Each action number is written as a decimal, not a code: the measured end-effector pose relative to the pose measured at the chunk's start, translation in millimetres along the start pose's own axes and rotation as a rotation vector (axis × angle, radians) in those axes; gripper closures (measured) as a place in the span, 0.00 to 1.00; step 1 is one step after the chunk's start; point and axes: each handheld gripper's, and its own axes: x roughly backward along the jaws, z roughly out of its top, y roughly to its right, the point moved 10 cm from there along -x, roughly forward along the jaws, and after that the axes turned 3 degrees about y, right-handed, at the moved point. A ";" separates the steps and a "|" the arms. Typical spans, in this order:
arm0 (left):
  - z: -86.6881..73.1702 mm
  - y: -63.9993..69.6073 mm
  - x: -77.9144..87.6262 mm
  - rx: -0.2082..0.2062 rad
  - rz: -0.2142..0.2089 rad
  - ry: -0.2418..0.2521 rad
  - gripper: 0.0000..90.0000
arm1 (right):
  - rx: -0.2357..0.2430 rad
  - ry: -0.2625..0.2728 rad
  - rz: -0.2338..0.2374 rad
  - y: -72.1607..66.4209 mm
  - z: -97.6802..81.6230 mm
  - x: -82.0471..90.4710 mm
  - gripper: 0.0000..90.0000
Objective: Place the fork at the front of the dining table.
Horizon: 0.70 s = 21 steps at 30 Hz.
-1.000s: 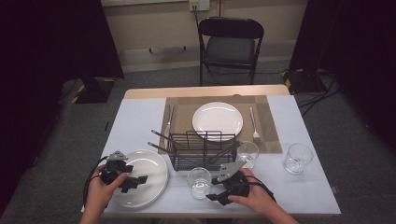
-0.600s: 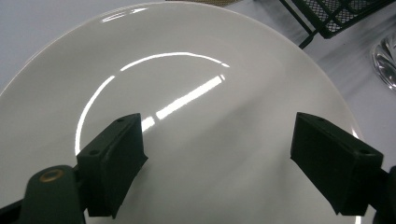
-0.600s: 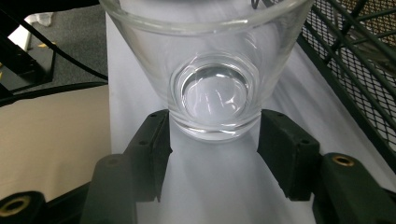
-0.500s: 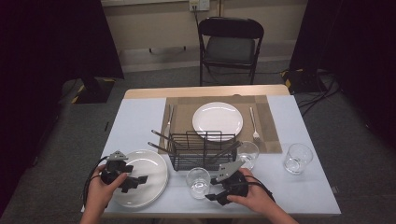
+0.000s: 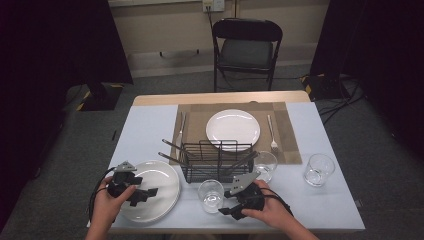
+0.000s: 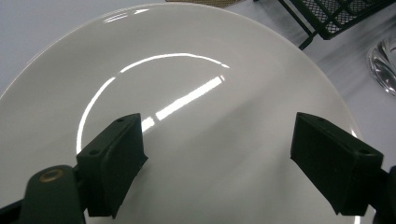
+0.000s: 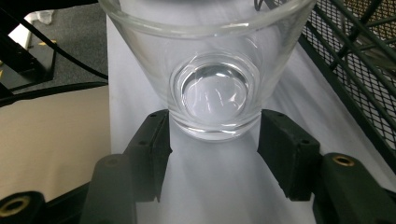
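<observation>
Near the front edge of the surface [image 5: 150,122], the right hand-held gripper [image 7: 212,140] has its jaws closed on the base of a clear drinking glass [image 7: 210,70], a contact the high view leaves unclear. The left hand-held gripper [image 6: 219,158] hovers wide open over the white plate [image 6: 187,60] at the front left corner. The high view adds a black wire rack [image 5: 216,159] just behind the glass.

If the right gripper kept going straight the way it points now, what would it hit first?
Most likely the glass: the right gripper points at its base, a jaw at each side. Whether the pads already touch it is unclear.
</observation>
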 end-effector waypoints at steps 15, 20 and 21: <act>0.9 -0.5 -0.1 0.005 0.002 0.009 0.19 | 0.005 -0.003 0.002 -0.4 2.5 -2.7 0.48; 0.6 -0.9 0.2 0.004 0.002 0.007 0.19 | 0.006 -0.002 0.004 -0.8 3.1 -4.0 0.48; 0.6 -0.8 0.1 0.003 0.003 0.006 0.19 | 0.007 -0.001 0.004 -0.7 3.3 -4.1 0.48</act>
